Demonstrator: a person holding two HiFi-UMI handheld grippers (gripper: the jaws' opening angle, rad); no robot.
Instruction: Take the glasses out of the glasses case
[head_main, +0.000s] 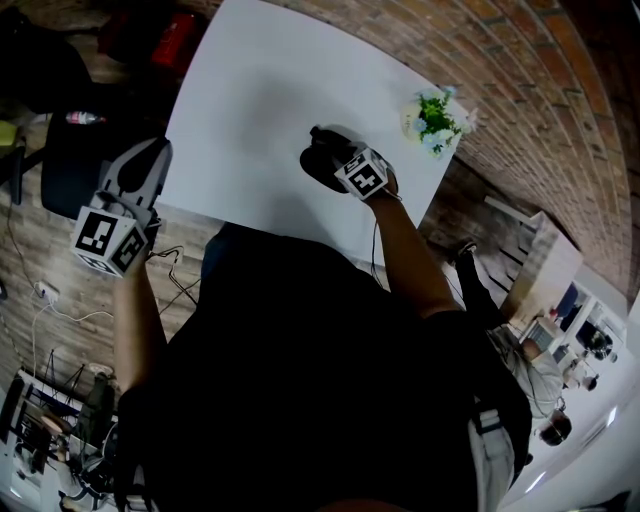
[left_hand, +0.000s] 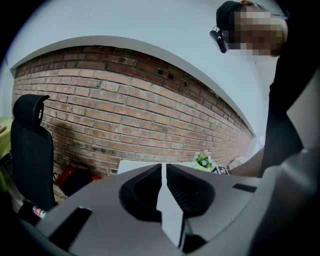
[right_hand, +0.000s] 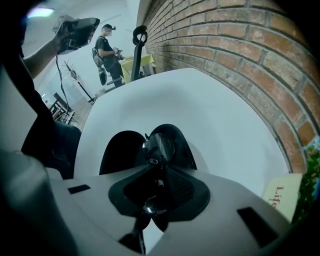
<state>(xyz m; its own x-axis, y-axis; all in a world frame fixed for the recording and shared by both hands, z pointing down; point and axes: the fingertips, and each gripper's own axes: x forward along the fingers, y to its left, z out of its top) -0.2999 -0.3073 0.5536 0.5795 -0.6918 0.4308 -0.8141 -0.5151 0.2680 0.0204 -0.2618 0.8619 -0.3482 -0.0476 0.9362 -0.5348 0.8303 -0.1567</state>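
A black glasses case (right_hand: 119, 151) lies open on the white table (head_main: 250, 110), its two halves spread apart. My right gripper (right_hand: 156, 172) hangs just above the case and is shut on the dark-lensed glasses (right_hand: 159, 147). One lens sticks out past the jaw tips, and the other sits deeper between the jaws. In the head view the right gripper (head_main: 332, 152) covers most of the case (head_main: 316, 166), and the glasses are hidden there. My left gripper (head_main: 156, 152) is held in the air off the table's left edge, its jaws together (left_hand: 163, 172) with nothing between them.
A small potted plant (head_main: 437, 120) stands at the table's far right corner by the brick wall (head_main: 520, 60). A black office chair (left_hand: 30, 145) and a red object (head_main: 175, 40) are on the left. Cables lie on the floor (head_main: 60, 310). A person (right_hand: 107, 52) stands far off.
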